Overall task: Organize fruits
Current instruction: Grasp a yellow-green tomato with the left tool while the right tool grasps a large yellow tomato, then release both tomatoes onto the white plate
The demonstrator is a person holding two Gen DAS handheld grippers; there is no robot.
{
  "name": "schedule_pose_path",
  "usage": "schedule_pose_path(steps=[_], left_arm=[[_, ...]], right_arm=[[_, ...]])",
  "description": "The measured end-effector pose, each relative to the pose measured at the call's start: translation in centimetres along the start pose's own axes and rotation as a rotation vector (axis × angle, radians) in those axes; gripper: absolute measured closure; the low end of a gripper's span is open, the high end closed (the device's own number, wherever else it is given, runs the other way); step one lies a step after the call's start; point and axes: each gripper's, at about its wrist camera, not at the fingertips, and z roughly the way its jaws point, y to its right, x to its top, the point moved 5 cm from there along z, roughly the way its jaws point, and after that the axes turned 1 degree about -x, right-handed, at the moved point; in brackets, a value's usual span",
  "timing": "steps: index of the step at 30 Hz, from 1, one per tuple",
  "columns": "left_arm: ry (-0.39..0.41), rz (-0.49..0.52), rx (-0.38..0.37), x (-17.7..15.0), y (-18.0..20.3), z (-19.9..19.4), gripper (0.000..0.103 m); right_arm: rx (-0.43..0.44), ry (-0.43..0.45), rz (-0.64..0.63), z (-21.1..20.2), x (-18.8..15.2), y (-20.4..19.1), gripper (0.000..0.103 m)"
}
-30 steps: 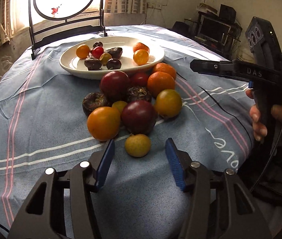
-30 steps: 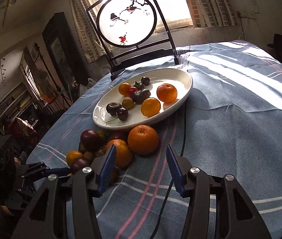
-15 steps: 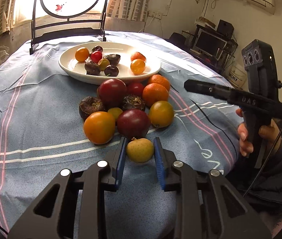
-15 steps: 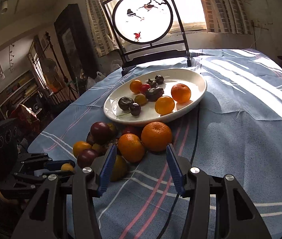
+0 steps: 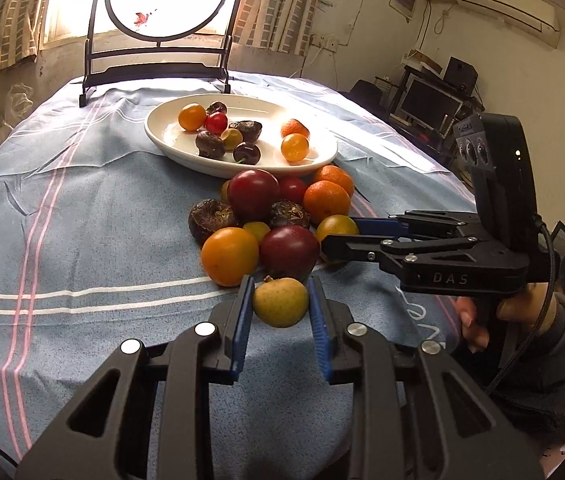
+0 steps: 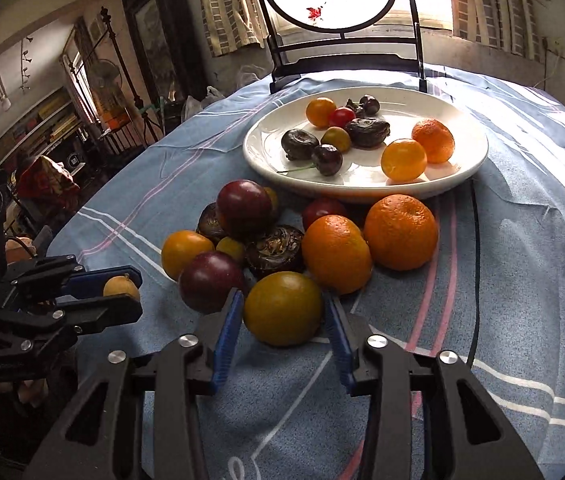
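Observation:
My left gripper (image 5: 280, 296) is shut on a small yellow fruit (image 5: 280, 306) and holds it just above the cloth, in front of a pile of oranges, plums and dark fruits (image 5: 274, 216). It also shows in the right wrist view (image 6: 122, 287). My right gripper (image 6: 282, 306) is open, its jaws on either side of a yellow-green orange (image 6: 282, 308) at the pile's near edge. A white oval plate (image 5: 186, 152) holds several fruits behind the pile.
A blue striped tablecloth (image 5: 82, 240) covers the table. A black stand with a round painted screen (image 5: 166, 0) stands at the far edge. A black cable (image 6: 476, 280) runs across the cloth right of the pile.
My left gripper closed on the small yellow fruit and lifted it slightly. My right gripper moved down and forward until its jaws flank the yellow-green orange.

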Motion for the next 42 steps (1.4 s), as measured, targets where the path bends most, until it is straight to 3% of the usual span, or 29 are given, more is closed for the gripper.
schedule_pose_path(steps=[7,13,18,24,26,27,28,29,34,36,42], left_arm=[[0.033,-0.018,-0.008,1.4,-0.7,-1.0,0.077],[0.078,-0.018,-0.001,7.3,-2.3,-1.2,0.077],[0.048,-0.033,0.013,12.8,-4.8,2.9,0.077],[-0.025,-0.113,0.053,16.0,-8.4,9.1,0.077],[-0.047,-0.141,0.061,16.2,-9.3,10.6,0.075],[-0.053,-0.147,0.062,16.3,-9.5,11.0,0.063],[-0.052,-0.149,0.059,16.3,-9.6,11.1,0.056],[-0.040,-0.150,0.060,16.3,-9.5,10.9,0.048],[0.005,-0.151,0.034,15.0,-8.6,8.0,0.044],[0.011,-0.128,0.038,13.7,-7.9,6.1,0.034],[-0.035,-0.040,0.043,8.0,-5.5,2.1,0.033]], right_arm=[[0.134,0.083,0.142,-3.3,0.8,2.1,0.062],[0.094,0.160,0.171,-6.0,7.2,5.7,0.062],[0.057,0.132,0.202,-2.7,12.7,8.0,0.062],[-0.026,0.068,0.237,3.8,15.6,10.2,0.062],[-0.045,0.064,0.240,4.7,15.8,10.5,0.060],[-0.047,0.071,0.238,4.8,16.0,10.5,0.056],[-0.044,0.085,0.233,4.6,16.0,10.3,0.046],[-0.044,0.105,0.225,4.1,15.9,10.1,0.044],[-0.022,0.147,0.194,1.2,14.1,8.5,0.044],[-0.015,0.157,0.191,-0.2,12.5,8.1,0.044],[-0.029,0.186,0.199,-3.7,6.5,7.6,0.042]])
